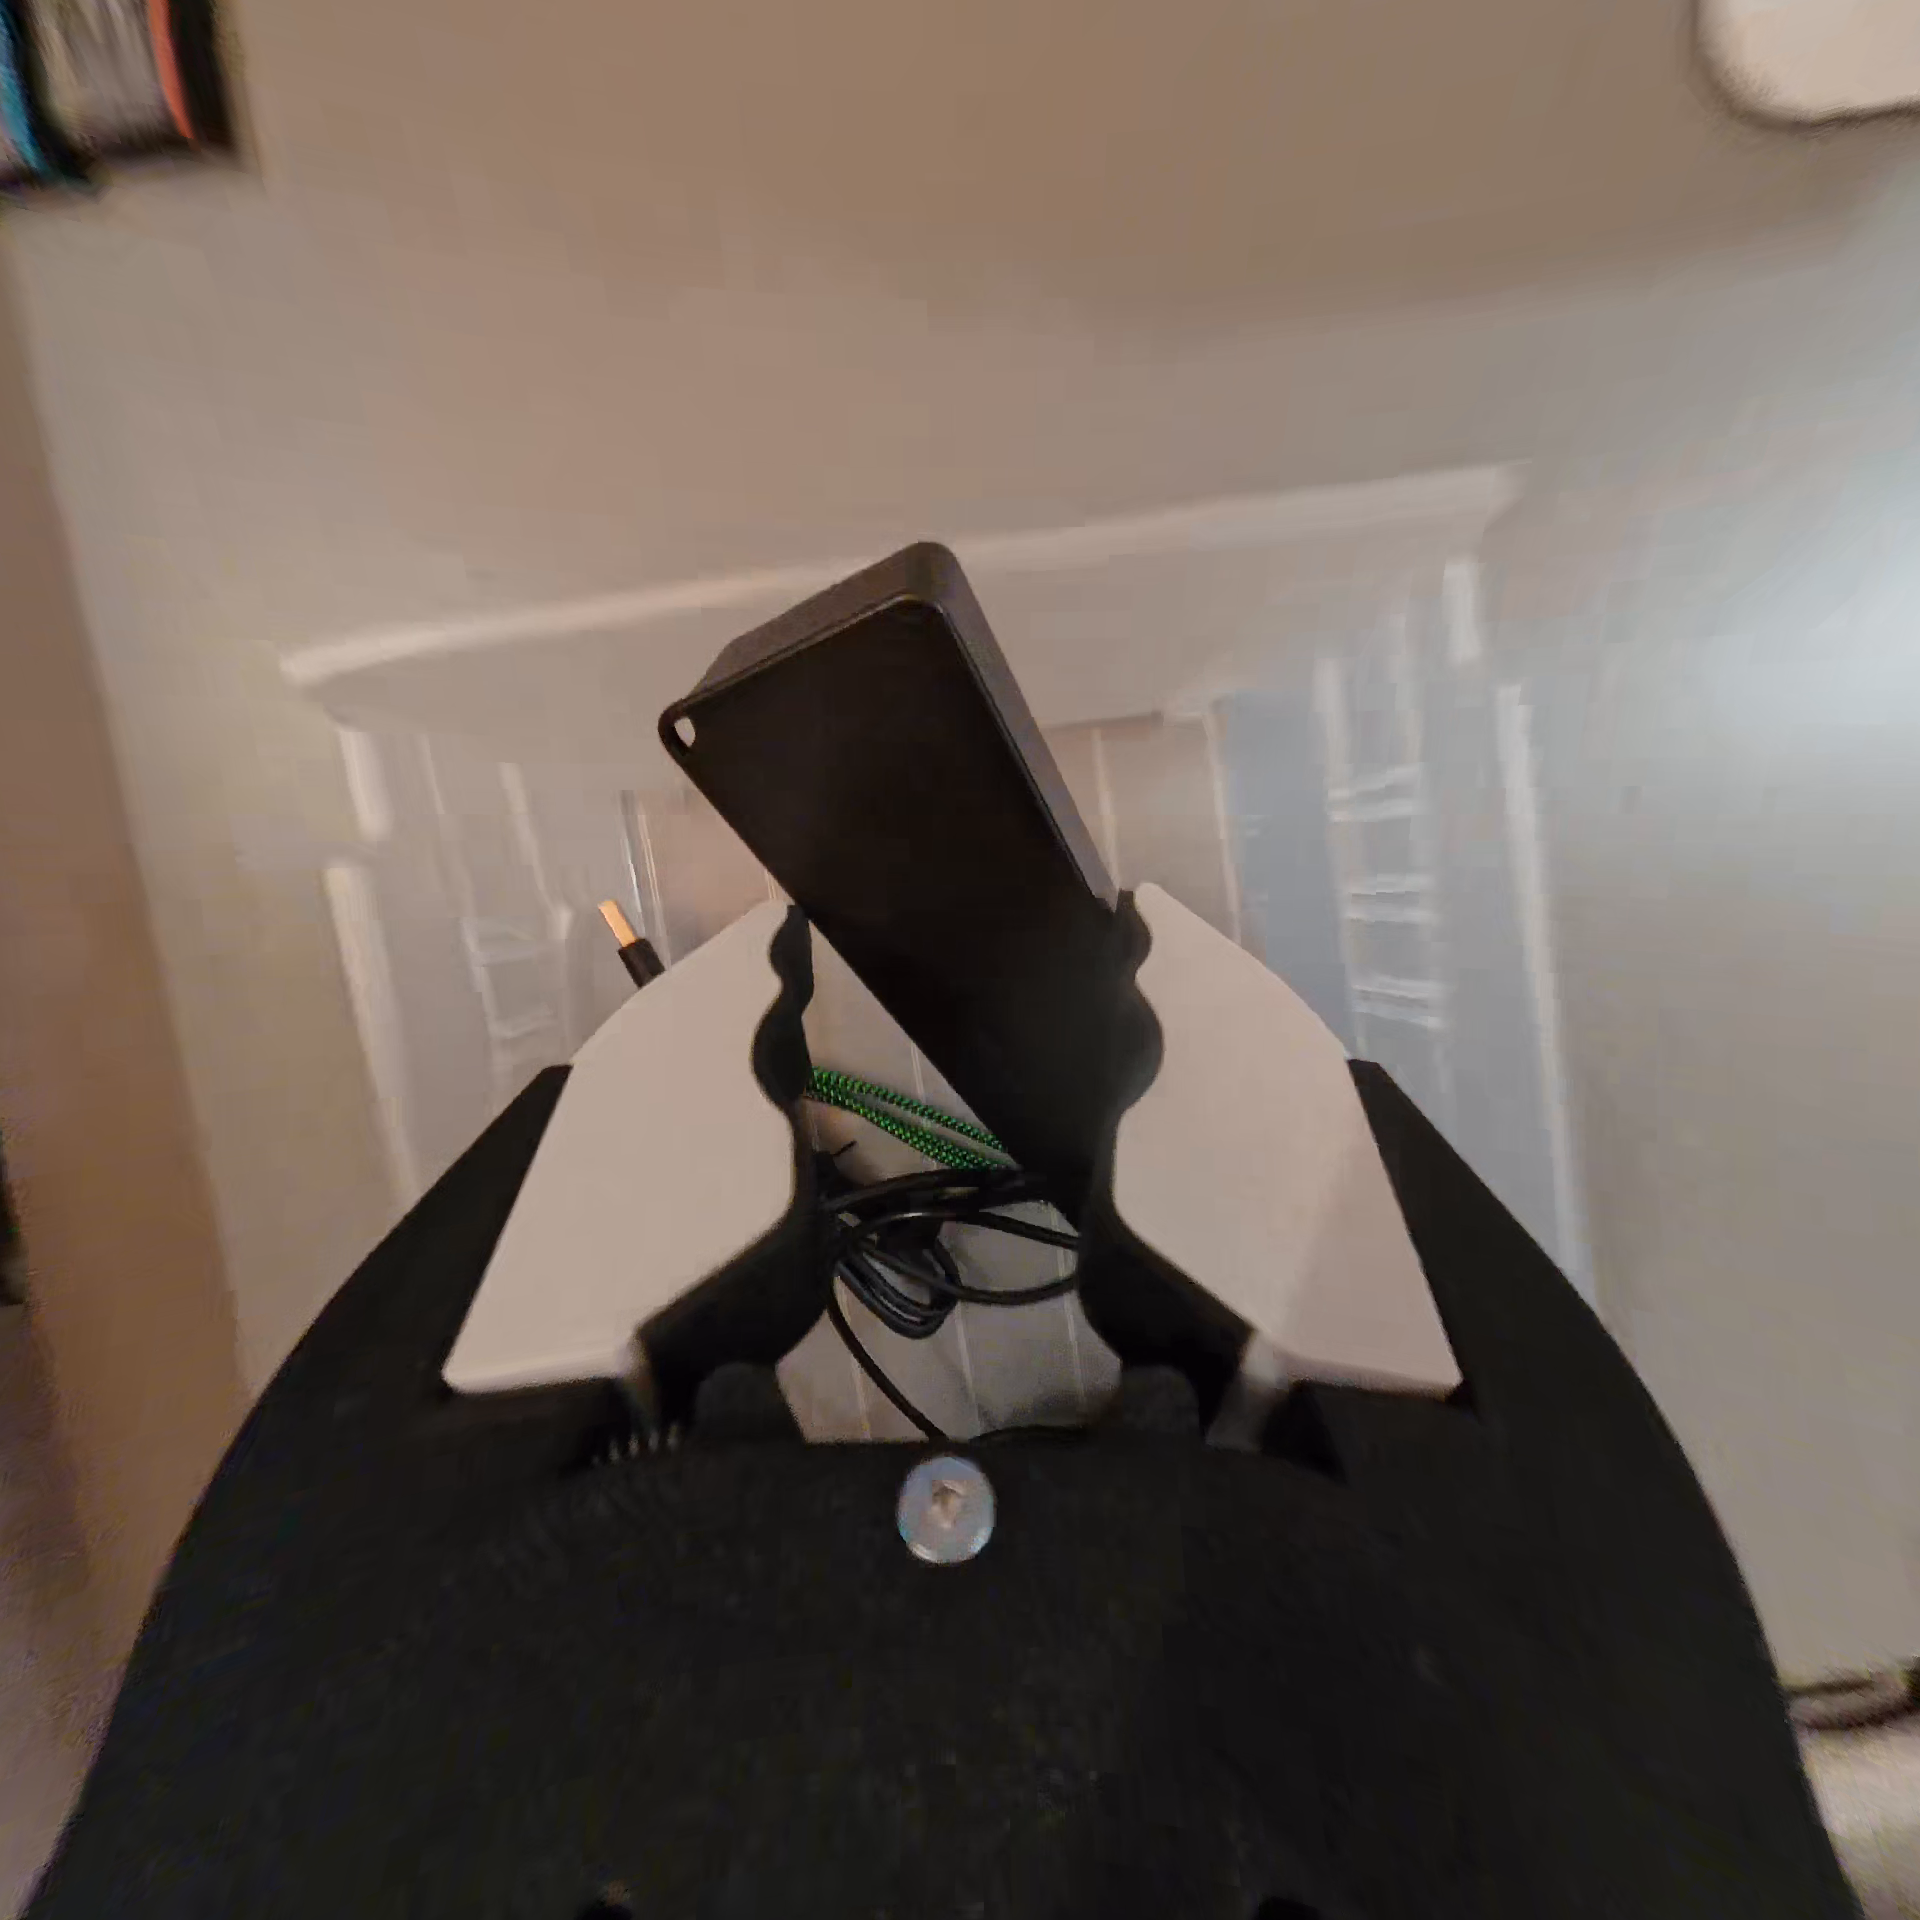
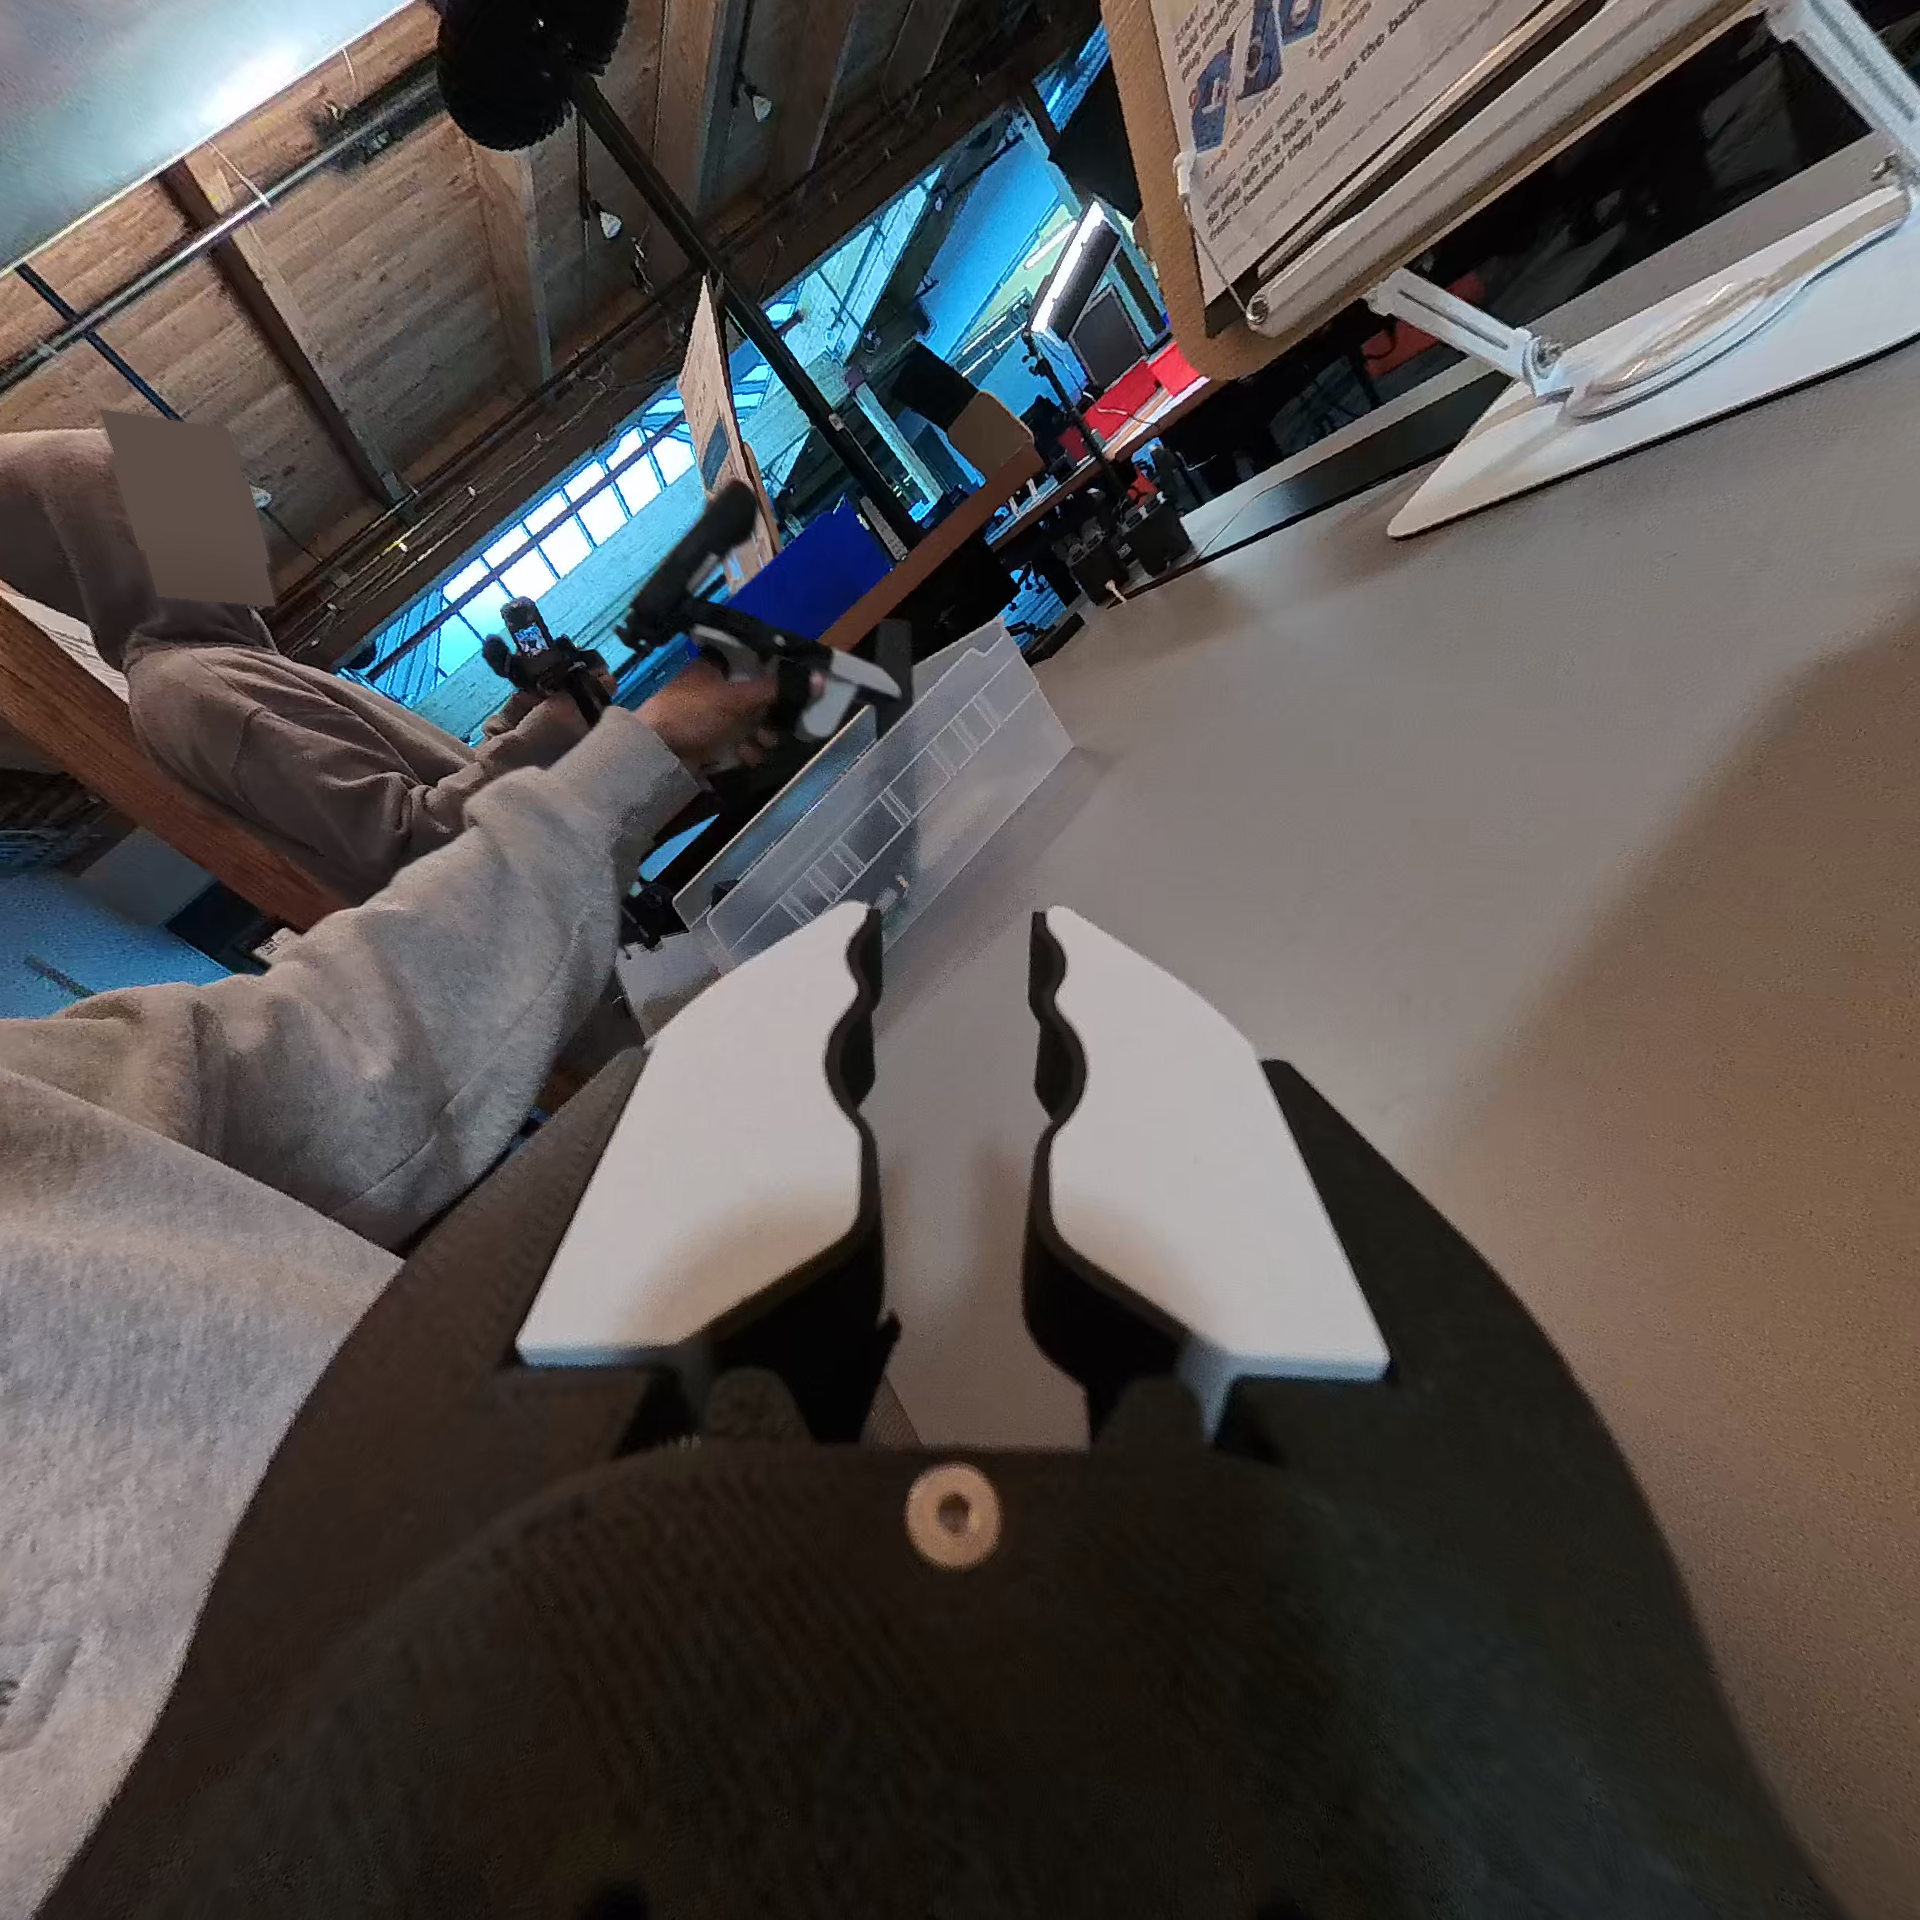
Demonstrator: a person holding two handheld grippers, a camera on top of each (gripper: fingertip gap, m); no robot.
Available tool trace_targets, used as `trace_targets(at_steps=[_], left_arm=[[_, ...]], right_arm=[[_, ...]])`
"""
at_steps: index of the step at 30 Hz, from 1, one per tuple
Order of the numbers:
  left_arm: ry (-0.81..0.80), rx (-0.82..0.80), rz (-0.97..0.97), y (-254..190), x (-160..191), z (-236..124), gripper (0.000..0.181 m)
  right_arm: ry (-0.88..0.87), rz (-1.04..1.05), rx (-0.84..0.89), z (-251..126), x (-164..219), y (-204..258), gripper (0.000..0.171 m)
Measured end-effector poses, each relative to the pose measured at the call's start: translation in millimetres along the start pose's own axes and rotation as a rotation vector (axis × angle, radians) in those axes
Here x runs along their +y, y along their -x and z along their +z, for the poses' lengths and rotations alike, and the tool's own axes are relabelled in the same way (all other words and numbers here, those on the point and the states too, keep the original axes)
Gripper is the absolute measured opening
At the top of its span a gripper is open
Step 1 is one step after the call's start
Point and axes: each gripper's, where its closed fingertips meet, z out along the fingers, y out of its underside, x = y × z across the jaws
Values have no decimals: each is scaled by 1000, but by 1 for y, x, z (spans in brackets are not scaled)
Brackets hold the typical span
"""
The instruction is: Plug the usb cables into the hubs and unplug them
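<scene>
My left gripper [image 1: 961, 914] is shut on a black rectangular USB hub [image 1: 894, 810], which tilts up to the left between the fingers. It hangs above a clear plastic bin [image 1: 1403, 831]. In the bin lie a green braided cable [image 1: 904, 1117], a thin black cable [image 1: 914, 1257] and a gold USB plug [image 1: 623, 935] that points up at the left. My right gripper [image 2: 954, 925] is open and empty, low over the grey table [image 2: 1455, 935]. In the right wrist view the left gripper [image 2: 831, 691] holds the hub [image 2: 894, 655] above the bin [image 2: 935, 758].
A white monitor stand [image 2: 1558, 436] and a cardboard board with a printed sheet [image 2: 1247, 135] are at the table's far right. A person's grey sleeves [image 2: 364, 987] fill the left. A black pole [image 2: 727, 281] rises behind the bin.
</scene>
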Motion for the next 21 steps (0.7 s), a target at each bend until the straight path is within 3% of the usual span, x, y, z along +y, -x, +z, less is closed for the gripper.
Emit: trace_targets(at_steps=[6, 13, 21], left_arm=[[-380, -17, 163, -23, -54, -88, 55], [-777, -58, 203, -35, -85, -177, 54], [-1163, 127, 132, -55, -105, -275, 53]], right_arm=[[15, -18, 2, 4, 2, 1, 27], [30, -34, 1, 7, 5, 2, 27], [32, -34, 1, 6, 5, 2, 27]])
